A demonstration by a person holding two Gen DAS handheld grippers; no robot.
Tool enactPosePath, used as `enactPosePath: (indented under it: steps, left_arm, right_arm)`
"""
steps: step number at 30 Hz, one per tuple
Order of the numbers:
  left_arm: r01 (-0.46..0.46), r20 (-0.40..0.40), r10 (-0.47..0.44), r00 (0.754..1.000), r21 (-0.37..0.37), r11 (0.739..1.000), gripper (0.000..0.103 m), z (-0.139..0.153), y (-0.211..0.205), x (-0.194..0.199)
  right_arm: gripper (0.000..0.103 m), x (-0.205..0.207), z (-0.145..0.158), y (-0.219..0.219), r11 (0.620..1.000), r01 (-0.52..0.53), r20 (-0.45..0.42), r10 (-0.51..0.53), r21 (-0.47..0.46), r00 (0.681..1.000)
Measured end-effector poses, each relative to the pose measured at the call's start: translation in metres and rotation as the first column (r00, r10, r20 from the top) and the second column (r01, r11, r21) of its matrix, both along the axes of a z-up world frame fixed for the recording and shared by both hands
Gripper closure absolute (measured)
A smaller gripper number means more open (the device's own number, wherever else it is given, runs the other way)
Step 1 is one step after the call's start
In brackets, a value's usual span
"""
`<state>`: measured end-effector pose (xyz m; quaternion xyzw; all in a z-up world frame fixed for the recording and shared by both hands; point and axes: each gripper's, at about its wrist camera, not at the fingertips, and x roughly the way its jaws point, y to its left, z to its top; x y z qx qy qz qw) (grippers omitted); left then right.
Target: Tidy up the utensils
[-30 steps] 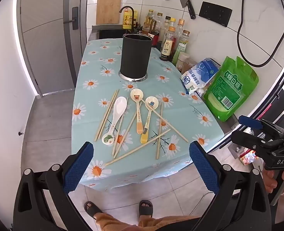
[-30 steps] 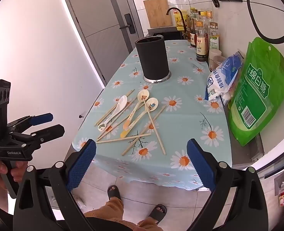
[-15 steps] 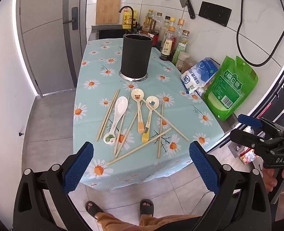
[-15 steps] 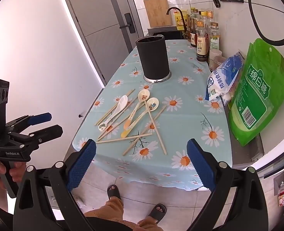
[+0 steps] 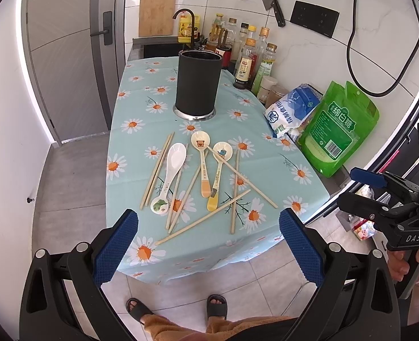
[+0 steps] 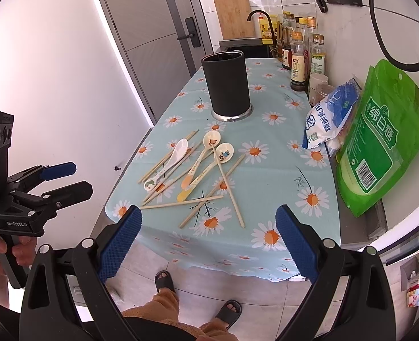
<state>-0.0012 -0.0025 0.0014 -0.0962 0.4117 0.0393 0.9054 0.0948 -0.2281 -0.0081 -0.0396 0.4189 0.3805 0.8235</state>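
- Left tool [image 5: 208,241] hovers off the near edge of the surface [image 5: 130,142], blue pads spread wide, gripping nothing.
- Right tool [image 6: 208,240] likewise gapes wide and empty.
- Chopsticks [image 5: 203,220] and three spoons — white spoon [image 5: 171,170], bear spoon [image 5: 202,164], third spoon [image 5: 219,170] — lie scattered on the daisy cloth.
- Black utensil holder [image 5: 196,83] stands upright beyond them.

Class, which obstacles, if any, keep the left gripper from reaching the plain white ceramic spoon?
Probably none: the left gripper is open, and the white spoon lies uncovered near the table's front edge among wooden chopsticks.
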Motion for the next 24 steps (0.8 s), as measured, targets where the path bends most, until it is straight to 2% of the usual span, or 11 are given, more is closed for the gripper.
enactPosePath:
  steps: [24]
  left_arm:
    - [0.014, -0.012, -0.014, 1.0, 0.008, 1.0, 0.006, -0.0025, -0.0058, 0.0069]
  right_arm:
    - [0.009, 0.0014, -0.0035, 0.0029, 1.0, -0.007, -0.012, 0.007, -0.014, 1.0]
